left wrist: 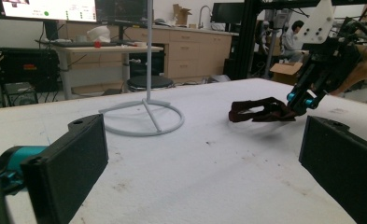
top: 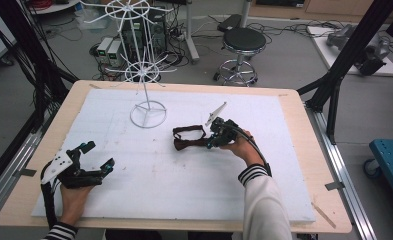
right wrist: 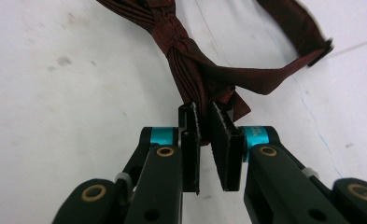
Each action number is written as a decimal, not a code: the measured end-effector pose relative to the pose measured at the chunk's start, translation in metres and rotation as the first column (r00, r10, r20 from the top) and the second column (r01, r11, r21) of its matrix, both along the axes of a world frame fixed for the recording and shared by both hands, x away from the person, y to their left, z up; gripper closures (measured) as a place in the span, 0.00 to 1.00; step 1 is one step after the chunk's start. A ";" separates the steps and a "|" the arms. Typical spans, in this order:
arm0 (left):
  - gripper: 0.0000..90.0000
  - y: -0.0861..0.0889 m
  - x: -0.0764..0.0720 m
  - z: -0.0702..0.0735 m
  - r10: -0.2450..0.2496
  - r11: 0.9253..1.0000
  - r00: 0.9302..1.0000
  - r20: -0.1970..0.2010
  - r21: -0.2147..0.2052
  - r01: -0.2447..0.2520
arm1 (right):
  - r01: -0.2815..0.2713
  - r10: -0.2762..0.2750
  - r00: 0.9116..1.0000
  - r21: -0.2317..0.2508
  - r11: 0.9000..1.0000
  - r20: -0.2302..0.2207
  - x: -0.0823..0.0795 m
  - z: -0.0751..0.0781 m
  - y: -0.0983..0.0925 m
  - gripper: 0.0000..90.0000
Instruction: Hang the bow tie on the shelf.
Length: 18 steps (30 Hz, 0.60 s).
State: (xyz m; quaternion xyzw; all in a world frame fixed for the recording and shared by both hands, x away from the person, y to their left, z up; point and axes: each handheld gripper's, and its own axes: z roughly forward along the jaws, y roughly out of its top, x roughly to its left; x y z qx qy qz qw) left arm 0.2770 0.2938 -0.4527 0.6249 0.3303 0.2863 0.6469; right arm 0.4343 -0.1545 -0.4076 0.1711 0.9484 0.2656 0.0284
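White foam board [top: 184,170] covers the wooden table [top: 304,165] at which we work; beyond the far edge we see a black stool [top: 242,42] and loose cabling on the floor.

We locate the dark red bow tie [top: 188,138] near the centre of the board, lying flat, with its strap looped beside it. Our right gripper [top: 215,136] meets the tie at its right end. In the right gripper view, the bow tie [right wrist: 204,70] runs from the knot down between the two black jaws, which are closed on the fabric of one wing. The right gripper [right wrist: 209,126] thus pinches the cloth while the tie rests on the board.

Our left gripper [top: 98,156] rests low at the near left part of the board, well apart from the tie. Its jaws stand wide apart with nothing between them; the left gripper view confirms this.

A white wire stand [top: 147,107] sits on its ring base at the far side of the board, behind the tie and apart from it.
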 end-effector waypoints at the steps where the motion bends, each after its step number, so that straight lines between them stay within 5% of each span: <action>1: 0.02 0.000 0.000 0.000 0.001 1.000 1.000 -0.002 -0.002 -0.001 | -0.001 0.001 1.000 0.016 1.000 -0.002 -0.001 0.002 0.000 0.92; 9: 0.02 0.001 0.001 0.005 -0.040 0.999 0.999 -0.026 0.012 0.040 | 0.006 -0.006 1.000 0.082 0.997 -0.002 -0.008 0.013 0.000 0.92; 18: 0.02 -0.010 0.010 0.040 -0.155 0.985 0.988 -0.018 0.067 0.156 | -0.022 0.020 1.000 0.170 0.985 0.014 -0.021 0.031 0.001 0.92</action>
